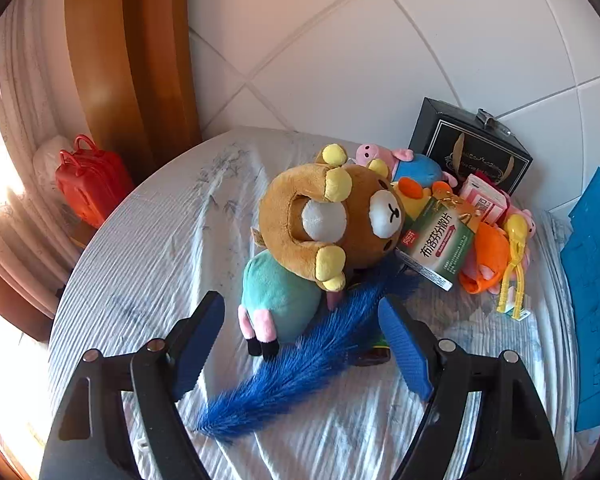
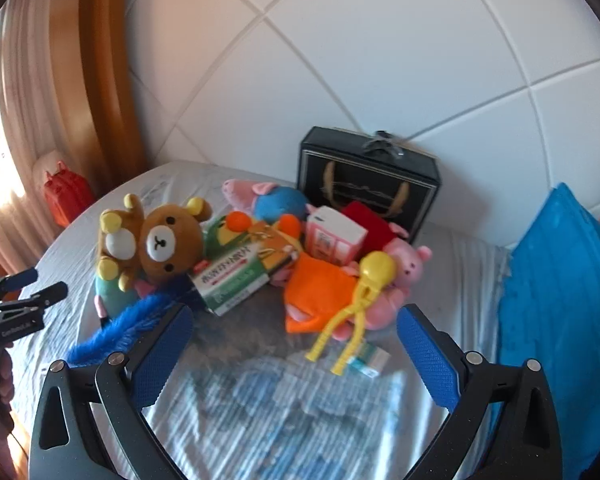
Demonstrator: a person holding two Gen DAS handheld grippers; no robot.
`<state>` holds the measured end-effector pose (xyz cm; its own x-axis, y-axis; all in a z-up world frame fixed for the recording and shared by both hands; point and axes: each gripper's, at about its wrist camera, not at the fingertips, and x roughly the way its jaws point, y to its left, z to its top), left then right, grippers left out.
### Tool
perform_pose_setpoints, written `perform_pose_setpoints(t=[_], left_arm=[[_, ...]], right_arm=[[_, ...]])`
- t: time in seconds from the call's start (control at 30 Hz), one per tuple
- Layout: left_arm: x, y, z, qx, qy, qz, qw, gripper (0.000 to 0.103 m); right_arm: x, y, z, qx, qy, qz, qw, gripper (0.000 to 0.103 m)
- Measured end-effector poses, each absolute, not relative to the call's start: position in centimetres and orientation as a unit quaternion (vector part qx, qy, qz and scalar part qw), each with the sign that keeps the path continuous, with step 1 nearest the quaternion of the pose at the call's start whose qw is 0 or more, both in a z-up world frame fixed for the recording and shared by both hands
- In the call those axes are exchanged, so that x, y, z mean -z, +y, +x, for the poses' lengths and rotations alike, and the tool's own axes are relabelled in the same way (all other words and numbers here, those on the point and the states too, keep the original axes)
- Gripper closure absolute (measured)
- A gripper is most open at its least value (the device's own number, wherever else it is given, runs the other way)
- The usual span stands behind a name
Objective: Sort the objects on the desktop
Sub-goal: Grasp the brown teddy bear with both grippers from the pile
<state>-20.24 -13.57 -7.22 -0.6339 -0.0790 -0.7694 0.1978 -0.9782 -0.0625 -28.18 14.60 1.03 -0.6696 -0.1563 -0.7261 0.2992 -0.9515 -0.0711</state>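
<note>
A heap of toys and boxes lies on a striped cloth. A brown bear plush (image 1: 332, 216) (image 2: 156, 240) rests on a teal plush (image 1: 276, 292), beside a green medicine box (image 1: 440, 244) (image 2: 236, 280). A blue furry tail (image 1: 300, 360) (image 2: 116, 328) runs under my left gripper (image 1: 302, 312), which hovers open above it. My right gripper (image 2: 292, 324) is open over bare cloth in front of the orange plush (image 2: 320, 288) and yellow plastic clamp (image 2: 360, 300). The left gripper (image 2: 44, 284) also shows at the left edge of the right wrist view.
A black gift box (image 1: 472, 148) (image 2: 368, 180) stands against the tiled wall behind the heap. A pink carton (image 2: 336, 236) and pink pig plushes (image 2: 408, 264) lie by it. A blue mat (image 2: 560, 300) borders the right. A red toy suitcase (image 1: 92, 180) sits far left.
</note>
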Motion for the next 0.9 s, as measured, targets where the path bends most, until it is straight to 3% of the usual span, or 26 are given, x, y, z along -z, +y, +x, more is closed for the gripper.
perform_pose_setpoints(t=[0.4, 0.53, 0.63, 0.67, 0.7, 0.9], left_arm=[[14.4, -14.7, -30.7, 0.874, 0.053, 0.479, 0.060, 0.024], [16.2, -15.4, -32.1, 0.870, 0.070, 0.487, 0.046, 0.024], [16.5, -15.1, -32.7, 0.876, 0.053, 0.477, 0.049, 0.031], [16.6, -15.1, -33.0, 0.878, 0.045, 0.473, 0.051, 0.032], [16.7, -15.2, -33.3, 0.879, 0.044, 0.473, 0.051, 0.035], [16.8, -13.4, -33.5, 0.874, 0.021, 0.484, 0.028, 0.040]], right_arm=[[8.3, 2.9, -40.6, 0.831, 0.035, 0.482, 0.276, 0.000], [12.3, -0.5, -43.7, 0.799, 0.050, 0.519, 0.299, 0.000], [15.3, -1.4, -45.5, 0.782, 0.029, 0.542, 0.306, 0.001], [15.7, -1.3, -45.9, 0.779, 0.011, 0.544, 0.311, 0.003], [16.0, -1.2, -46.1, 0.774, -0.001, 0.551, 0.314, 0.016], [15.9, 0.2, -44.8, 0.769, -0.018, 0.559, 0.309, 0.031]])
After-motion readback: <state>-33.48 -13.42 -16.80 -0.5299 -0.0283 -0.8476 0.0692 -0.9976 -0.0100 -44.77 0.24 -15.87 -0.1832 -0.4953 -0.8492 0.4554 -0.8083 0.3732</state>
